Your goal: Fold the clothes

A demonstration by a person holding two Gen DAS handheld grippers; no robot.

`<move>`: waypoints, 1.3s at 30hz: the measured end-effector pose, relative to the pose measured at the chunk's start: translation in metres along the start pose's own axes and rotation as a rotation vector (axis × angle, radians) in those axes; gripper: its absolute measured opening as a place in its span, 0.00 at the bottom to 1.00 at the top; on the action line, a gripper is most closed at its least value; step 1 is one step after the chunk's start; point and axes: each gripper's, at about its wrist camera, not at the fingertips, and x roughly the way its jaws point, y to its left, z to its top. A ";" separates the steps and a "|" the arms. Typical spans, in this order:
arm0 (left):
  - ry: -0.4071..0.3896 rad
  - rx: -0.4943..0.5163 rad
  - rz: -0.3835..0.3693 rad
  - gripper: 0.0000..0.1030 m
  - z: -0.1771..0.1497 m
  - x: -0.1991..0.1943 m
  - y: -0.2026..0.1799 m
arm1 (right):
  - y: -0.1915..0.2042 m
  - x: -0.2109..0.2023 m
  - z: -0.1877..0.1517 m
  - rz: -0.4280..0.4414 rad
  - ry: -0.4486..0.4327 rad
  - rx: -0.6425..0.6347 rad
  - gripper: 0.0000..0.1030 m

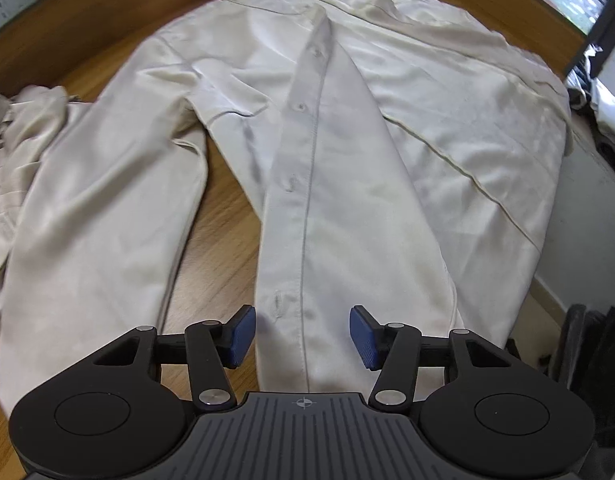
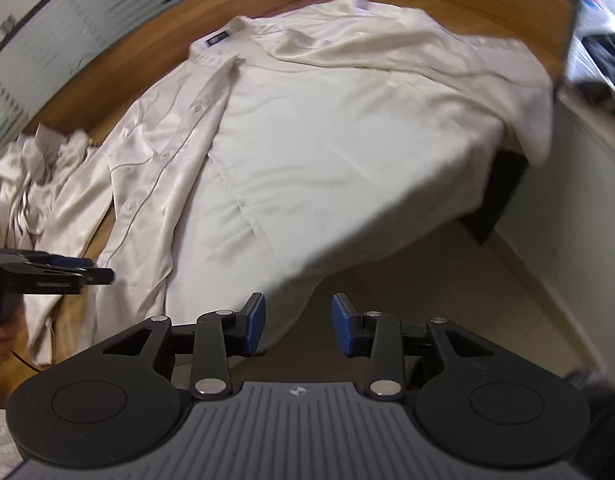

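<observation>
Over the wooden table, the left wrist view shows the left gripper wide open and empty, hovering at the hem of a cream button-up shirt — its placket runs straight away toward the collar. From the right wrist view, the right gripper is also open, holding nothing, just off the shirt's hem corner, which overhangs the table edge — the left gripper looks nearer the fabric.

Office: wooden desk, frosted glass partition
</observation>
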 end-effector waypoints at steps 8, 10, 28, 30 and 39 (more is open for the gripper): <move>-0.002 -0.007 -0.073 0.02 0.002 0.002 -0.008 | -0.027 -0.034 -0.043 -0.099 -0.034 0.157 0.41; -0.035 -0.001 -0.100 0.02 0.005 -0.005 -0.013 | -0.035 -0.040 -0.051 -0.110 -0.043 0.204 0.41; -0.112 0.214 -0.372 0.20 0.073 -0.008 -0.169 | -0.079 -0.051 -0.021 -0.172 -0.070 0.178 0.42; -0.124 0.242 -0.401 0.35 0.069 -0.015 -0.174 | -0.080 -0.048 -0.007 -0.173 -0.074 0.141 0.44; -0.205 0.224 -0.326 0.48 0.082 -0.020 -0.159 | -0.077 -0.007 0.097 -0.054 -0.062 -0.054 0.45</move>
